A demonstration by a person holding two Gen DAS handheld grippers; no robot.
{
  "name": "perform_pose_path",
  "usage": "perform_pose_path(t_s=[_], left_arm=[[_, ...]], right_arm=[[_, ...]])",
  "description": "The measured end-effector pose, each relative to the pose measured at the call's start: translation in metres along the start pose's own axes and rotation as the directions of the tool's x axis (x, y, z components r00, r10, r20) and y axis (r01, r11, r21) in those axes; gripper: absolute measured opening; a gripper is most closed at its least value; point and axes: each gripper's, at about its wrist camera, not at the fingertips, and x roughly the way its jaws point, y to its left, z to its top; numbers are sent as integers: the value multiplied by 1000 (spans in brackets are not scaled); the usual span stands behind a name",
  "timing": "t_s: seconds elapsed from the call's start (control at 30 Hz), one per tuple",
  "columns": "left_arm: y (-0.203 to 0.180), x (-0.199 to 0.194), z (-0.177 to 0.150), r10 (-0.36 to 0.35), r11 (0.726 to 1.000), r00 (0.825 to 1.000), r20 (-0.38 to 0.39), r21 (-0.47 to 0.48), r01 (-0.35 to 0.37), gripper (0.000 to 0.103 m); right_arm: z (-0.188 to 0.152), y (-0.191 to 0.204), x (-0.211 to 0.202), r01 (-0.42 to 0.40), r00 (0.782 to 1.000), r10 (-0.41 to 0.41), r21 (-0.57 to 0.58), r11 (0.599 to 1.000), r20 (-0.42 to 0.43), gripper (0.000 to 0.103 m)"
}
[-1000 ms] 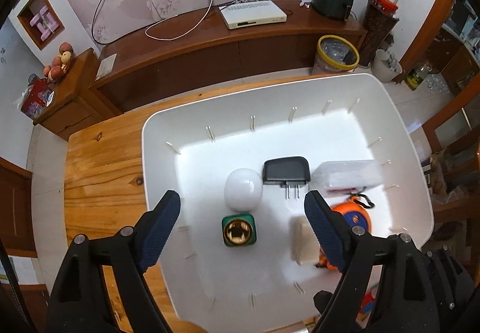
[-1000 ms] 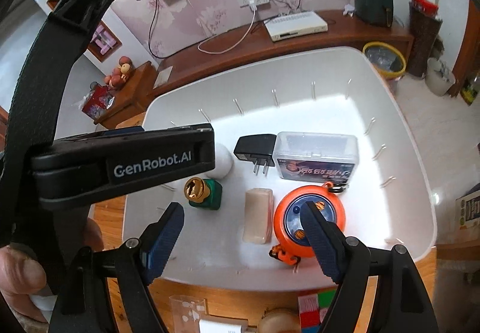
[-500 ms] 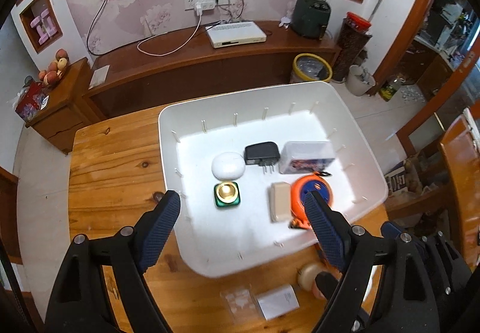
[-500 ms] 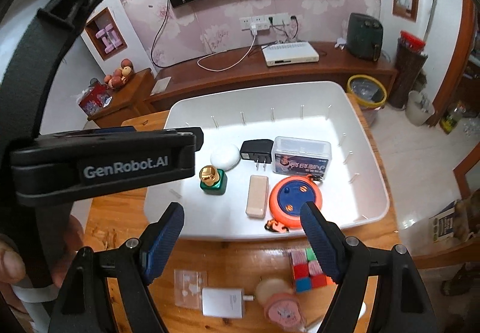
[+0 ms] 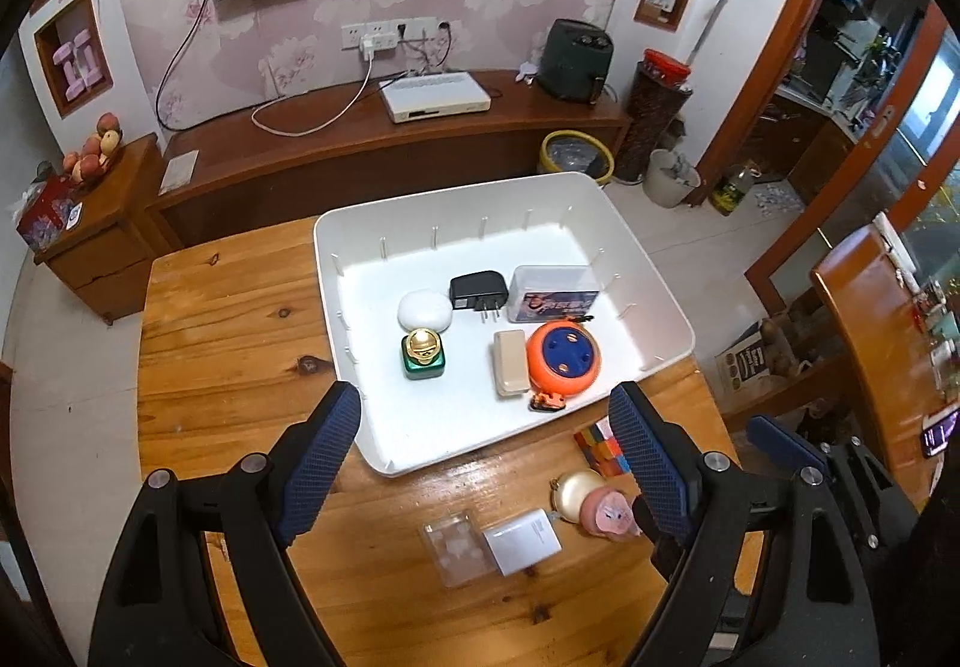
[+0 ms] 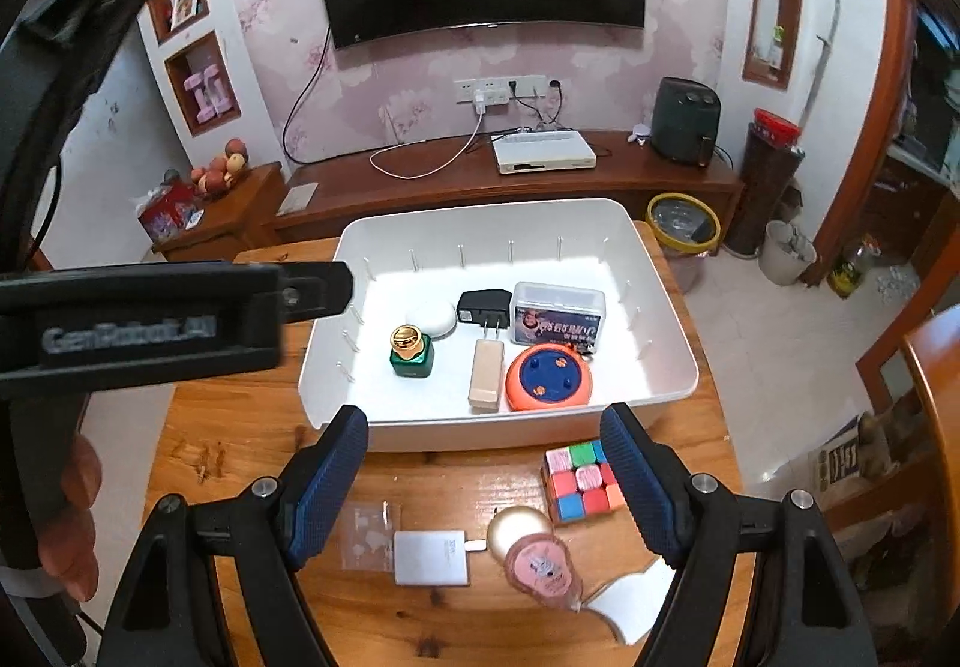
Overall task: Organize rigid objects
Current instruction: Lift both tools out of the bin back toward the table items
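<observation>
Evidently both tools have pulled back and up from the white plastic bin [image 5: 654,301] within the last second: a second ago the bin filled each view, and now the whole wooden worktop [image 5: 228,331] shows around it. The left tool [image 5: 489,463] and the right tool [image 6: 483,481] both hang spread wide with nothing between the pads, as they were before.

Inside the bin six things lie in two loose rows, unchanged: a white rounded pebble-shaped case [image 5: 424,310], a black plug adapter [image 5: 479,290], a clear lidded card box [image 5: 553,293], a green bottle with a gold cap [image 5: 423,355], a beige rectangular block [image 5: 510,370] and an orange round tape reel with a blue face [image 5: 563,358].

Judging by that, one placement is finished and the next pick lies on the worktop in front of the bin: a multicoloured puzzle cube [image 6: 579,481], a gold round compact [image 6: 517,529], a pink round tube-like item [image 6: 543,568], a flat silver-white box [image 6: 431,558] and a clear plastic sleeve [image 6: 369,535].

The right pad partly hides the cube. A white torn-looking piece at the lower right is cut off by the tool, and what it is cannot be told. A small orange figure at the reel's near edge is too small to identify.
</observation>
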Motion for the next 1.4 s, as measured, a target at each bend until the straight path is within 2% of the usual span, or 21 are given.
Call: perform_pose_path(t_s=[0.4,0.57,0.8,1.0,1.4], left_arm=[[-15,-27,-21,-69,997,997,28,33,68,87],[-20,-36,-31,-71,996,996,51,48,69,87],[-21,-35,-48,-71,997,996,45,47,68,87],[-18,-21,-63,-66,997,998,0,27,66,87],[-8,5,-92,-41,999,996,-76,-9,40,87]], right_arm=[[-26,-2,-37,37,997,-35,-21,999,69,80],[-40,-7,-48,64,995,-62,-22,998,84,80],[-61,-18,-55,96,992,-94,-12,995,87,80],[-80,-30,-55,121,990,-121,0,993,78,80],[-126,-60,-41,131,991,-131,56,990,3,80]])
